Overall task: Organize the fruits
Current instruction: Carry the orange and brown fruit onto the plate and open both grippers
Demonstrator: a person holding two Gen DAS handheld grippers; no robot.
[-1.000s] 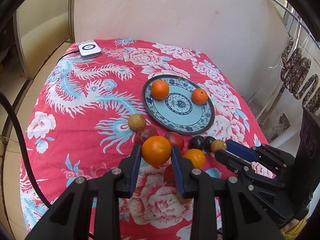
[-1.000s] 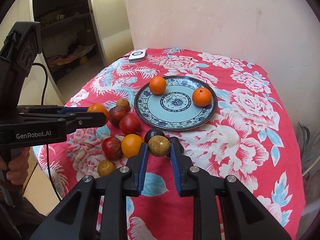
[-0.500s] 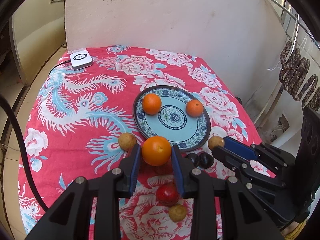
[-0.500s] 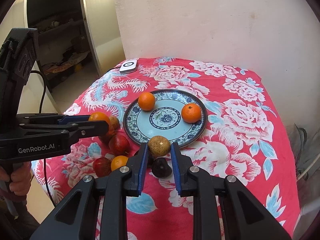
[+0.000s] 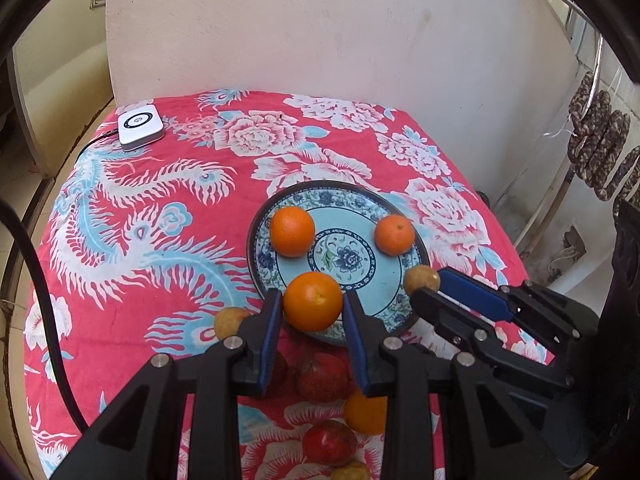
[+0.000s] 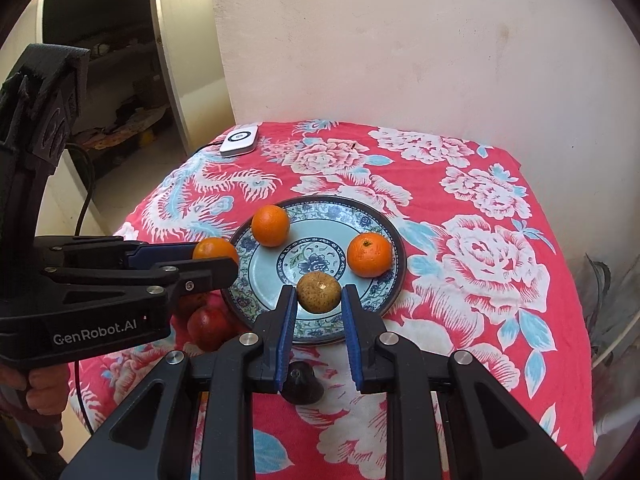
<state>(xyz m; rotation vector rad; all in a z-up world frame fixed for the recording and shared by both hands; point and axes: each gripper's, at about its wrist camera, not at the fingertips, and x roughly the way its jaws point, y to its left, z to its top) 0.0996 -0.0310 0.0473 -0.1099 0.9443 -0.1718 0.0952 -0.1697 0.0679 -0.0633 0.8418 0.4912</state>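
On blue plate [image 5: 404, 312], two oranges [image 5: 292, 231]

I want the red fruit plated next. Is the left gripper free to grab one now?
Probably not: the left gripper is shut on an orange; the red fruit lies beneath its fingers.

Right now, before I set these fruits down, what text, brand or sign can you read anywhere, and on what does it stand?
"GenRobot.AI": white letters on the side of the left gripper, seen from the right wrist view.
A round ring mark, no letters I can read: on top of the white device at the far corner of the tablecloth; too small to make out.
No other readable text; the plate carries only floral patterns.
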